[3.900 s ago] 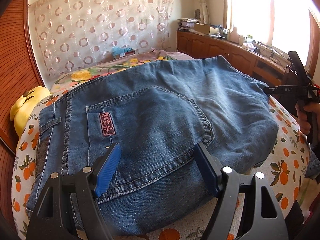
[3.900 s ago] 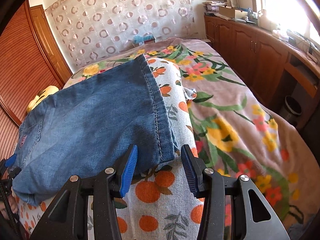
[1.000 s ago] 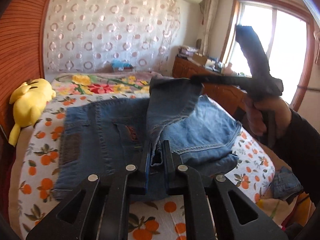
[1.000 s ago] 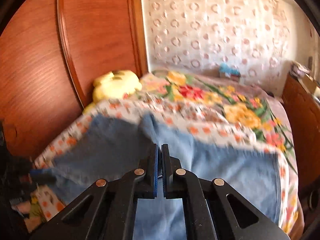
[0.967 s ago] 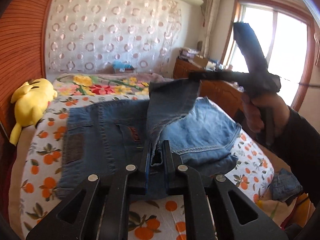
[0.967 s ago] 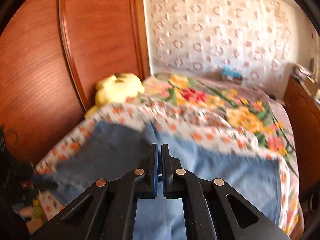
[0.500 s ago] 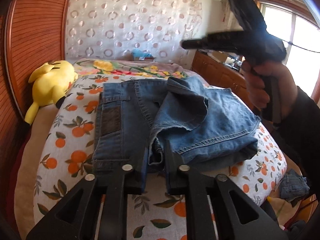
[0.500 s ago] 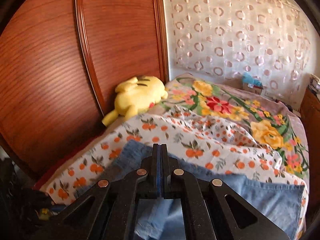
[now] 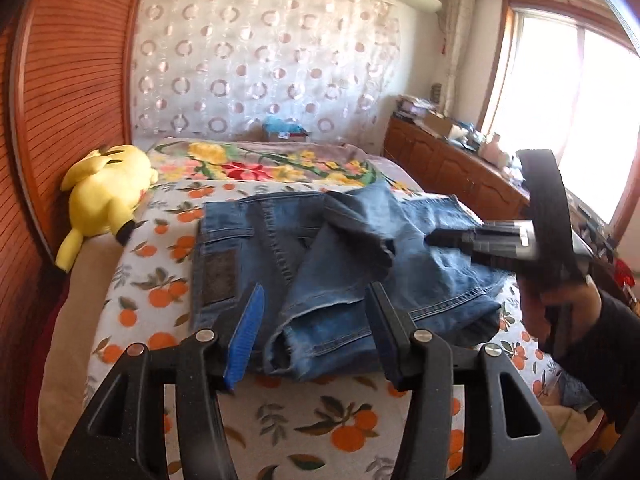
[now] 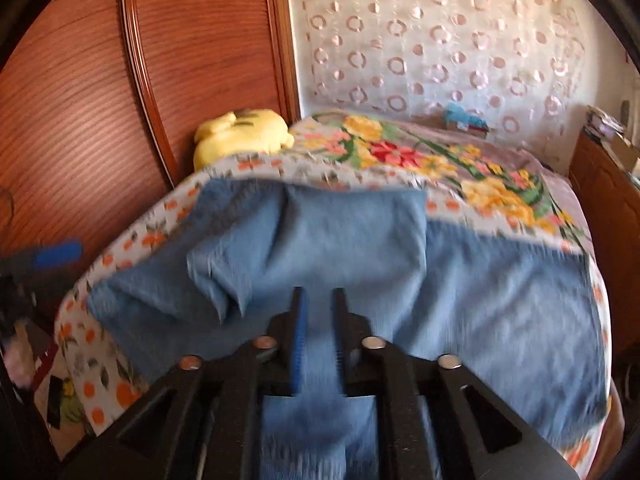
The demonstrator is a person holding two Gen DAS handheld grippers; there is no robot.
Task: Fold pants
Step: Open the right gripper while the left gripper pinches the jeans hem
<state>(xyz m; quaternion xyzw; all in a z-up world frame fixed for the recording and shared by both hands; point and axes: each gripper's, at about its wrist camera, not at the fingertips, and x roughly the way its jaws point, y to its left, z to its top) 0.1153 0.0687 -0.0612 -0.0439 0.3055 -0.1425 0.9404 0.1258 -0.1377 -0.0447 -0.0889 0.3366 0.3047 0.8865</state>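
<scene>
A home bedroom — a bed (image 9: 132, 360) under floral covers, a yellow plush toy (image 9: 104, 196), a curtained window (image 9: 576, 92).

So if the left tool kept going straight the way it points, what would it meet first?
Most likely the jeans: their folded leg end lies on the bed directly ahead of the left tool, whose jaws have just opened and stand clear of the cloth.

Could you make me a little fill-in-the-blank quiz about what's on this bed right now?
1. The blue denim jeans lie on a bedcover printed with ____ fruit.
2. The plush toy beside the wooden headboard is coloured ____.
3. The left gripper has blue pads and its jaws are ____.

Missing words: orange; yellow; open
</scene>
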